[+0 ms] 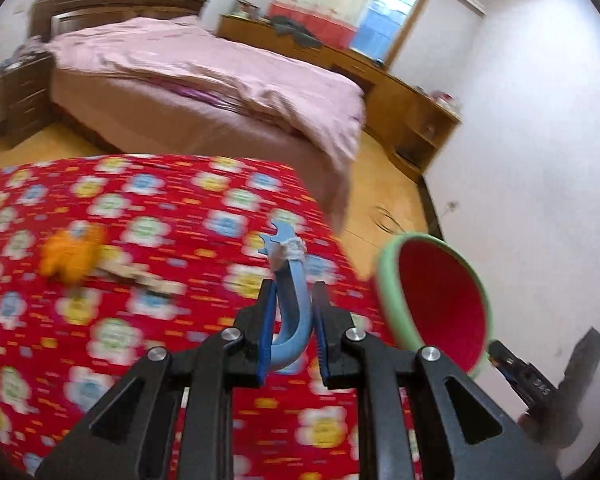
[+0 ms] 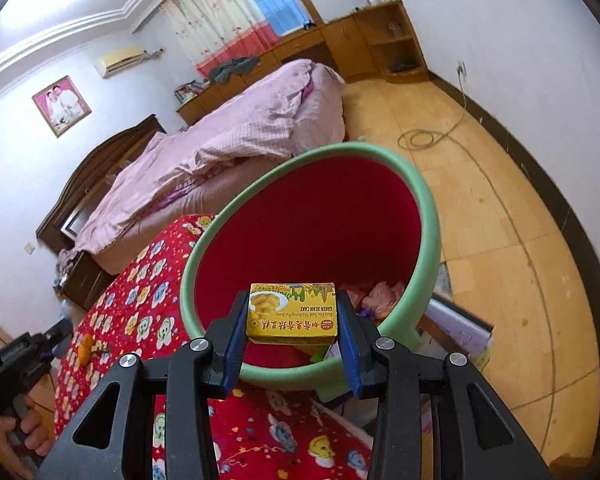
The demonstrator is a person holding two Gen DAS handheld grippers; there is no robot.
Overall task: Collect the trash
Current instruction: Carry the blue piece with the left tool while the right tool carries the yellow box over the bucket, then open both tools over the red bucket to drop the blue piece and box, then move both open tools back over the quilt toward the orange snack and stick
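Observation:
My left gripper [image 1: 294, 292] is shut on a curved blue plastic piece [image 1: 290, 312] with white tape near its forked tip, held above the red patterned cloth [image 1: 140, 216]. My right gripper [image 2: 292, 312] is shut on a yellow green bean cake box [image 2: 292, 312], held over the near rim of the green bin with a red inside [image 2: 312, 224]. The bin also shows in the left wrist view [image 1: 440, 300], to the right of the blue piece. Some pink wrappers [image 2: 380, 296] lie in the bin. An orange peel [image 1: 72, 256] with a pale stick beside it lies on the cloth.
A bed with a pink quilt [image 1: 220, 80] stands beyond the red-covered surface. Wooden cabinets [image 1: 400, 96] line the far wall. A cable [image 2: 424, 136] coils on the wooden floor. A flat white package [image 2: 460, 328] lies on the floor by the bin.

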